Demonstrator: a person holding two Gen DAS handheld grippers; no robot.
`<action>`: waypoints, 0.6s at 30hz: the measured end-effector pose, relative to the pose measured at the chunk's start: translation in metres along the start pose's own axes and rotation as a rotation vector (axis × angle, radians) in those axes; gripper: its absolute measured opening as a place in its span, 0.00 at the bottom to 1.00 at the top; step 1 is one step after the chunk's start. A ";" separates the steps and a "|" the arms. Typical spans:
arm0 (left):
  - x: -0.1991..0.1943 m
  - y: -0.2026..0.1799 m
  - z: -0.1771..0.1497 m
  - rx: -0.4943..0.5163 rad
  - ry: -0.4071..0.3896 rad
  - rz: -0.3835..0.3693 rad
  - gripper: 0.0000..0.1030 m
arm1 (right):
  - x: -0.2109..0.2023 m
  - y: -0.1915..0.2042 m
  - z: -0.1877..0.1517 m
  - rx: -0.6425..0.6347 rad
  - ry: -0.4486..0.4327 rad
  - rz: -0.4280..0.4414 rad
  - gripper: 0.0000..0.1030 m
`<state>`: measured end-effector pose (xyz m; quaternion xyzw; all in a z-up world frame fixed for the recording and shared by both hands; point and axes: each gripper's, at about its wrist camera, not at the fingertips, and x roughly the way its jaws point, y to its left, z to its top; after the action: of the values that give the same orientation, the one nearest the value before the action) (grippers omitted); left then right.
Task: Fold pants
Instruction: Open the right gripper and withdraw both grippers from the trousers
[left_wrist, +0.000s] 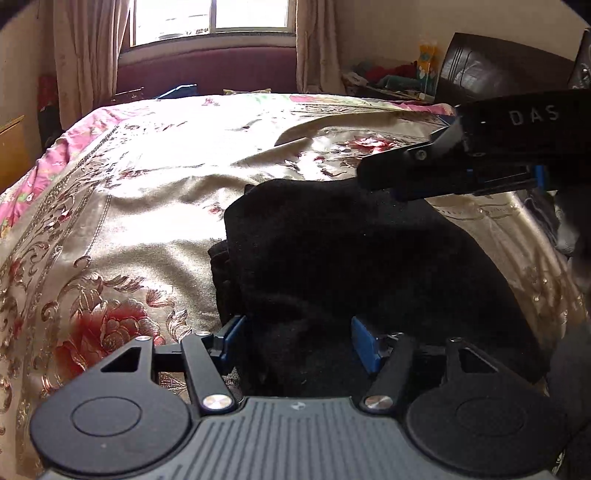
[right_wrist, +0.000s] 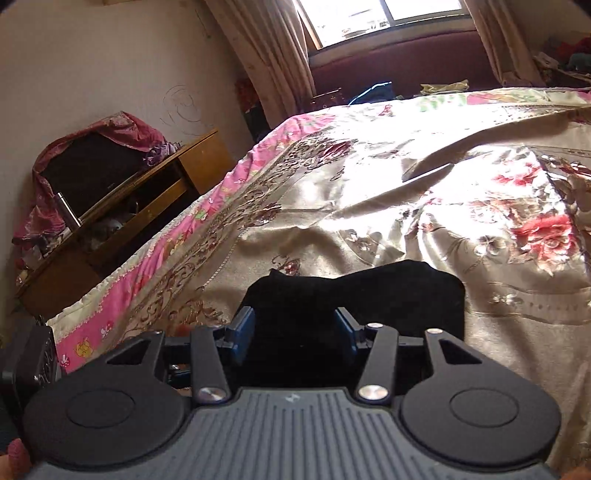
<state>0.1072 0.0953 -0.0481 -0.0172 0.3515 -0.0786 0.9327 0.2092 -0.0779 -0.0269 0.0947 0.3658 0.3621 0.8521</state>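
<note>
**On the bed: black pants folded, both grippers over them**

On the floral bedspread (left_wrist: 122, 206) the black pants (left_wrist: 351, 258) lie as a folded bundle near the bed's near edge. Left gripper (left_wrist: 299, 341) sits low over the cloth, jaws wide apart, fabric between the blue pads (left_wrist: 364, 349) but not pinched. Right gripper (right_wrist: 295, 328) is likewise parted above the bundle (right_wrist: 354, 291), holding nothing; from the left view it reaches in from the right side.

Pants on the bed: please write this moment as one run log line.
pants: black, folded, on bed | left gripper: open, over pants | right gripper: open, over pants
</note>
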 end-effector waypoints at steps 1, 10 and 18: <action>-0.003 0.000 0.001 0.005 -0.005 0.010 0.73 | 0.017 -0.002 0.001 -0.001 0.024 -0.024 0.46; -0.015 -0.006 0.002 -0.090 0.007 0.089 0.74 | -0.017 0.008 -0.022 -0.027 0.019 -0.108 0.45; -0.021 -0.024 -0.003 -0.094 0.029 0.156 0.74 | -0.054 0.006 -0.091 0.026 0.097 -0.213 0.48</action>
<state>0.0868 0.0754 -0.0347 -0.0324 0.3686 0.0107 0.9289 0.1175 -0.1202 -0.0594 0.0488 0.4192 0.2689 0.8658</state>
